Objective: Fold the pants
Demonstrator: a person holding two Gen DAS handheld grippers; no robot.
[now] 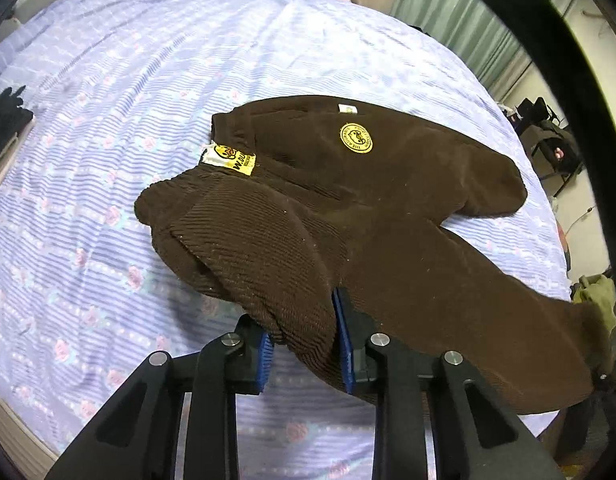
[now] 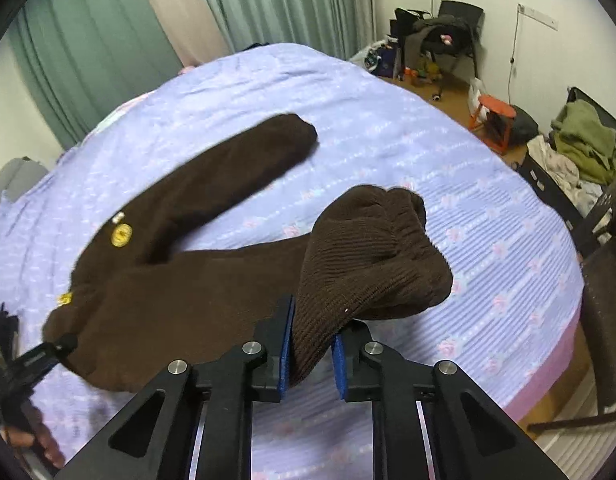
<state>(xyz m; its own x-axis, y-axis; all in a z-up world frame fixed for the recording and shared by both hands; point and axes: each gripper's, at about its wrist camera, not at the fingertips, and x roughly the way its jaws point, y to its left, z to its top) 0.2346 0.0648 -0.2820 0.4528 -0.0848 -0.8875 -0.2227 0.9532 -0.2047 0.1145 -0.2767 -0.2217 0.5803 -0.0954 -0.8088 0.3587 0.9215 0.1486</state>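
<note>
Dark brown corduroy pants (image 1: 367, 208) with a round yellow badge lie spread on the bed, one leg flat at the far side. My left gripper (image 1: 306, 350) is shut on the ribbed waistband corner, lifted a little off the sheet. My right gripper (image 2: 311, 354) is shut on the ribbed cuff (image 2: 371, 252) of the near leg of the pants (image 2: 180, 280) and holds it raised above the bed. The left gripper (image 2: 36, 356) shows at the lower left of the right wrist view, at the waist end.
A lilac striped flowered sheet (image 1: 128, 80) covers the bed. Green curtains (image 2: 88, 40) hang behind. A chair with clothes (image 2: 579, 148), an orange stool (image 2: 493, 114) and clutter stand on the floor right of the bed edge.
</note>
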